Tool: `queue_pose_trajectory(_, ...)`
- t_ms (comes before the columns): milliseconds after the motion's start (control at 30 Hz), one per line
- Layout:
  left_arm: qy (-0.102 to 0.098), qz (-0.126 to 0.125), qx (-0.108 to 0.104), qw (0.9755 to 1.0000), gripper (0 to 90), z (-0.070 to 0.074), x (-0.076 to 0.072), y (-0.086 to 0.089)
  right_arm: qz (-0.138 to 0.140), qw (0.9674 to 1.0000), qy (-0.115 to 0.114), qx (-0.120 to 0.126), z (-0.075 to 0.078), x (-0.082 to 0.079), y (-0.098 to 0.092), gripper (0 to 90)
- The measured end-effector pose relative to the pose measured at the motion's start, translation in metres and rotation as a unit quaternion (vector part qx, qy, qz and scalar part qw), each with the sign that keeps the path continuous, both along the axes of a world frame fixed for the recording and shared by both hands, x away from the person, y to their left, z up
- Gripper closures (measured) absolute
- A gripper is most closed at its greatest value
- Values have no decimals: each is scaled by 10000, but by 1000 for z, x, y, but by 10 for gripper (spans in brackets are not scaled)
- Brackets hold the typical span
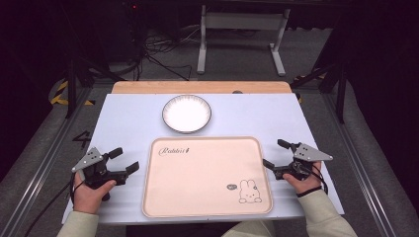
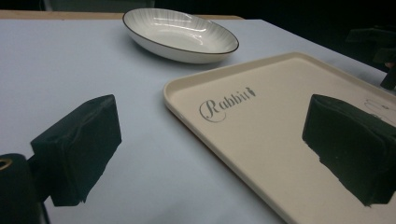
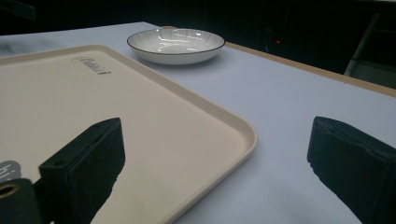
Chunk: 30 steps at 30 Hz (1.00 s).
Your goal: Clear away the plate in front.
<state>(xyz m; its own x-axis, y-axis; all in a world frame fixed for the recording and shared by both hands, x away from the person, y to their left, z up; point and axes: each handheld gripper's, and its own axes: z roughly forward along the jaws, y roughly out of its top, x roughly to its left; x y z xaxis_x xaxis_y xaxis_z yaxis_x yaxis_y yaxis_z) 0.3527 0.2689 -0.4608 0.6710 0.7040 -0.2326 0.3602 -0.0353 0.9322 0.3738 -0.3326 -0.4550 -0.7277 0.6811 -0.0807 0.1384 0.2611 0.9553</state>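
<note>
A cream tray [image 1: 207, 175] with a "Rabbit" script and a rabbit drawing lies at the table's front centre, with nothing on it. Behind it stands a white bowl [image 1: 187, 114] with a dark rim, nothing in it. My left gripper [image 1: 124, 161] rests open on the table just left of the tray, held by a hand. My right gripper [image 1: 275, 154] is open just right of the tray. In the left gripper view the tray [image 2: 280, 135] and bowl [image 2: 180, 33] lie ahead between the jaws. In the right gripper view the tray's corner [image 3: 233, 126] sits between the jaws, with the bowl [image 3: 175, 44] beyond.
The table's pale blue top [image 1: 128, 118] has a wooden strip [image 1: 197, 87] along its far edge. Beyond it stand a white metal frame [image 1: 242, 37] and floor cables [image 1: 158, 47]. Dark rails flank the table on both sides.
</note>
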Motion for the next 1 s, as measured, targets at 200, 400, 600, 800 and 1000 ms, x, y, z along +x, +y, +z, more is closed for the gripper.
queue_pose_trajectory(200,-127,-98,64,9999,61,13,4,-7,12,9998,-19,219,0,0,-4,61)
queue_pose_trajectory(400,-188,-231,85,9995,67,22,9,-16,16,9992,-6,403,-1,0,-9,72)
queue_pose_trajectory(600,-242,-321,19,9992,64,29,15,-24,60,9999,-35,117,-1,-1,-2,82)
queue_pose_trajectory(800,-293,-393,-17,9988,65,36,24,-29,53,9999,-17,84,0,0,-2,80)
queue_pose_trajectory(1000,-325,-440,-30,9985,70,45,34,-34,-47,10000,6,76,-1,1,-1,84)
